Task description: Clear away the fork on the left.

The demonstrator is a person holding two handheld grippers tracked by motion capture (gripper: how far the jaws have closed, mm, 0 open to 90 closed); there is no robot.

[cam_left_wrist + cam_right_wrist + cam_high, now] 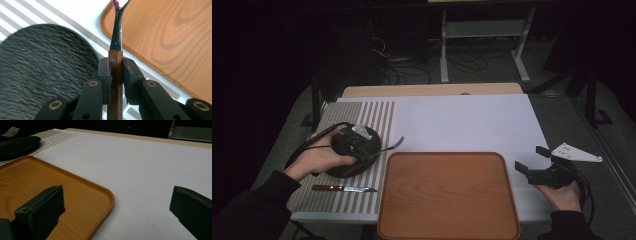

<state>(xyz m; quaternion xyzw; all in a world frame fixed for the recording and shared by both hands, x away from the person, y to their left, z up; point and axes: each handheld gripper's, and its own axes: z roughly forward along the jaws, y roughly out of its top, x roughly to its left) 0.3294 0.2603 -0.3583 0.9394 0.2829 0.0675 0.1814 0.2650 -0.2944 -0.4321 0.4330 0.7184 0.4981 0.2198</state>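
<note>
While the left gripper (116,72) hangs over the black plate (353,156) on the striped mat (362,117) at the left of the table, its two jaws are pressed tight on the wooden handle of a fork (117,37). Its metal neck goes out from the jaws toward the wooden tray (447,195), and in the high view its prongs reach just past the right edge of the plate; it looks lifted a little above the mat, but I cannot be sure from this dim view. A knife (343,188) with a wooden handle lies on the mat, near of the plate and just left of the tray. At the right, the right gripper (532,158) is held near the right edge of the white sheet (472,122), its jaws wide apart and holding nothing.
</note>
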